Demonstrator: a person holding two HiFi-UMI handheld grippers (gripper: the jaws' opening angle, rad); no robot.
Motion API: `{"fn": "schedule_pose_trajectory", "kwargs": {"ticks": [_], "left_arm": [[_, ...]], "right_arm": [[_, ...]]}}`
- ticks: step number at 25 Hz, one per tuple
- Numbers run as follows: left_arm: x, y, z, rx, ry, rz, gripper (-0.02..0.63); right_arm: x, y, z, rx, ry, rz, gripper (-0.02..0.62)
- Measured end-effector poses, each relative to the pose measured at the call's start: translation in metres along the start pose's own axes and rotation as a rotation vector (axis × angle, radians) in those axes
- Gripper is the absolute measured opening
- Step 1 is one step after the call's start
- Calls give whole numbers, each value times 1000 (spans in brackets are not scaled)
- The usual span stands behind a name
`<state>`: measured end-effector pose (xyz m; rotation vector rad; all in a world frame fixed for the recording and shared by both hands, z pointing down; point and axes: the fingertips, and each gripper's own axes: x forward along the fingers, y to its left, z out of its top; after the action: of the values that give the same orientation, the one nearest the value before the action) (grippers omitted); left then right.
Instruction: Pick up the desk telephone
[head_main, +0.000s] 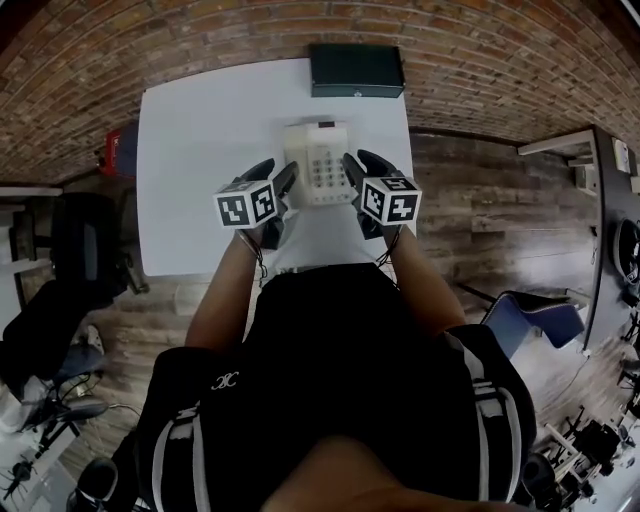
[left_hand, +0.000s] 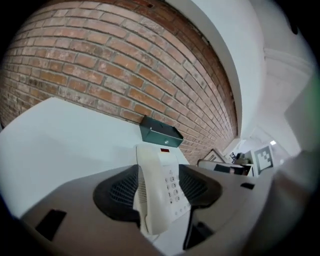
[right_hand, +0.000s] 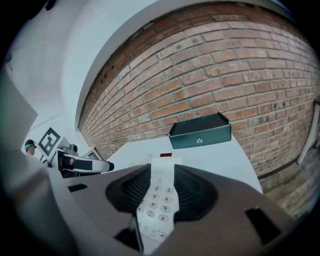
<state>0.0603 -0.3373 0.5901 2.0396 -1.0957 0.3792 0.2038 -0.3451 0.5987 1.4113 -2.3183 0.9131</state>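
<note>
We hold the left gripper (head_main: 280, 180) and right gripper (head_main: 365, 165) with fingers (left_hand: 117, 192) open, flanking the near end of the desk telephone (head_main: 318, 163), which lies flat on the white tabletop (head_main: 200, 150)

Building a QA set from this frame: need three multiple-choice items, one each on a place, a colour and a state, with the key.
1. Where is the green box relative to the phone?
A) on top of it
B) beyond it, at the table edge by the brick wall
C) on the floor

2. What colour is the phone?
A) black
B) red
C) cream-white

3. How do the left gripper and right gripper stand?
A) both open, flanking the phone
B) both shut on the phone
C) left shut on the box, right open

Key:
B, the box sits at the far edge against the bricks.
C, the phone's body is pale cream.
A, each gripper view shows jaws apart with the phone ahead between them.
</note>
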Motion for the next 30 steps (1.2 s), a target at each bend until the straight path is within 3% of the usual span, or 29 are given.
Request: {"fn": "schedule_pose_trajectory", "kwargs": {"ticks": [4,11,16,24,30], "left_arm": [[21,9,-6,-134,36,-57,301],[45,30,-9,-262,46,-114,328],[61,34,-14,-387,74,-264,351],[72,29,-36,-405,232,-391,356],[75,25,-43,-460,274,-461,362]], "right_arm": [[16,-14,-7,95,47,62,149],[43,-35,-12,198,96,127,210],[60,-36,-21,299,150,203,224],[74,-32,-44,443,254,290,225],[78,-28,-50,481,293,321,225]]}}
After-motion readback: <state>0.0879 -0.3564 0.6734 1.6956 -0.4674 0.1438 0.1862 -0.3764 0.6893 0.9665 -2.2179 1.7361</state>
